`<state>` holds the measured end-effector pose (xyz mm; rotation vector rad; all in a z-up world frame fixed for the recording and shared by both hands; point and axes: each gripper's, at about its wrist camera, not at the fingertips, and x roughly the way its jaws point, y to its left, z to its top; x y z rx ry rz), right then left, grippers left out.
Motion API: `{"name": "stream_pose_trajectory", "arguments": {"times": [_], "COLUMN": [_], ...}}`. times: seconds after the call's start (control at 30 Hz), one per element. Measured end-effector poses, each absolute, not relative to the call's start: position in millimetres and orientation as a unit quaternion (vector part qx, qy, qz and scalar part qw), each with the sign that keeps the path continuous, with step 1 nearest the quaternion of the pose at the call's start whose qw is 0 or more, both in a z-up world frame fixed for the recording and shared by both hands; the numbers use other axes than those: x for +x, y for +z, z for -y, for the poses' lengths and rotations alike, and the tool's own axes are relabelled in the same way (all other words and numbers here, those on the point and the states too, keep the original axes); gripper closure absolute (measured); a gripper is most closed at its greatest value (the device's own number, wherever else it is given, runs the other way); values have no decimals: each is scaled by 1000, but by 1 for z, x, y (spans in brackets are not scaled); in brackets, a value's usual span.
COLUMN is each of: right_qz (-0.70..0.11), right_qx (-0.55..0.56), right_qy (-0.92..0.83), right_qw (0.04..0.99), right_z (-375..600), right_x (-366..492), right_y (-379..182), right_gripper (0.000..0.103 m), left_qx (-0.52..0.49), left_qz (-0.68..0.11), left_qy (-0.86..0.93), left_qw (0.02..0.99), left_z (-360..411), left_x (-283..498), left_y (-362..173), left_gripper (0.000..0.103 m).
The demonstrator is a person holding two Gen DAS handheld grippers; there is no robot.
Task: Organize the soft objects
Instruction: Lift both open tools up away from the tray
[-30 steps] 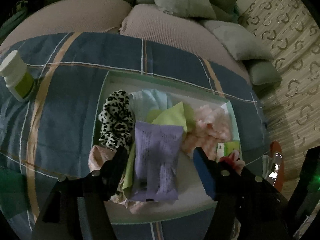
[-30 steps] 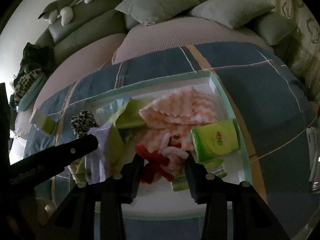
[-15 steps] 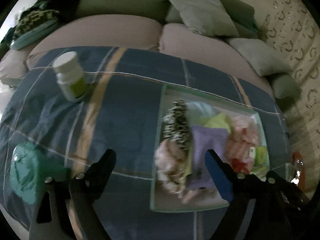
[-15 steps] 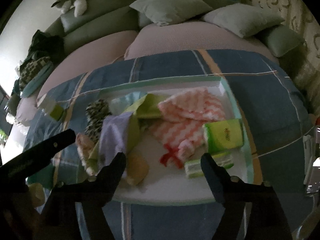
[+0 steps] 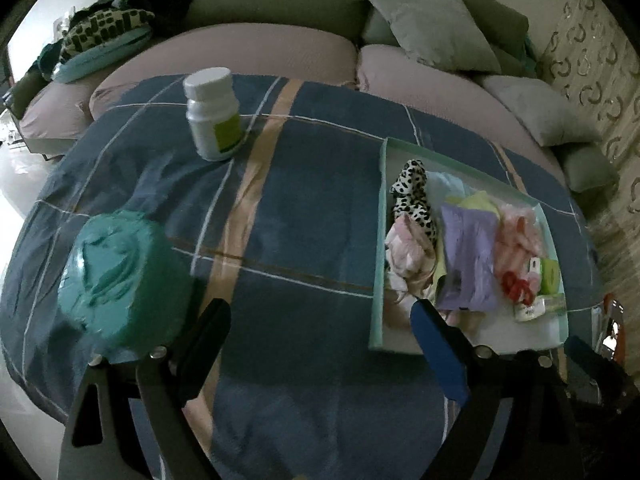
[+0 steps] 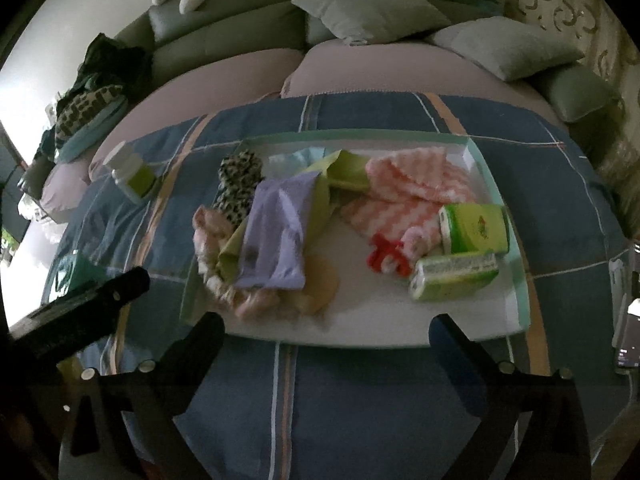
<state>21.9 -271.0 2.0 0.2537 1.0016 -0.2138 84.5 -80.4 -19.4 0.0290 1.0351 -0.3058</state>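
Note:
A shallow white tray with a mint rim (image 6: 496, 184) (image 5: 378, 240) lies on the blue plaid cloth and holds soft things: a leopard-print piece (image 6: 238, 180) (image 5: 414, 192), a lilac pouch (image 6: 276, 228) (image 5: 468, 256), a yellow-green cloth (image 6: 344, 170), a pink-and-white towel (image 6: 412, 184), a red-and-pink piece (image 6: 394, 252), and two green tissue packs (image 6: 474, 228). My left gripper (image 5: 320, 322) is open and empty, over the cloth left of the tray. My right gripper (image 6: 326, 336) is open and empty, just before the tray's near rim.
A white bottle with a green label (image 5: 214, 114) (image 6: 130, 172) stands on the cloth at the back left. A teal round object (image 5: 120, 276) sits by my left finger. A sofa with cushions (image 6: 372, 4) runs behind. A phone (image 6: 630, 328) lies at the right edge.
Both grippers have pulled back from the tray. The left has swung left over the bare cloth. The right jaws have opened wide and let go of the red-and-pink piece, now lying in the tray.

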Motion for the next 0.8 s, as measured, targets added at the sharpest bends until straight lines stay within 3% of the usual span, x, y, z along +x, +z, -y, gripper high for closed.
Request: {"name": "stream_pose_trajectory", "arguments": {"times": [0.8], "right_qz": [-450], "right_qx": [92], "right_qy": [-130], "right_qw": [878], "right_z": [253], "right_x": [-21], "right_y": [-18], "right_gripper": [0], "left_qx": [89], "left_qz": [-483], "left_qy": [-53], "left_qw": [870], "left_z": [51], "left_x": [38], "left_y": [-23], "left_gripper": [11]}}
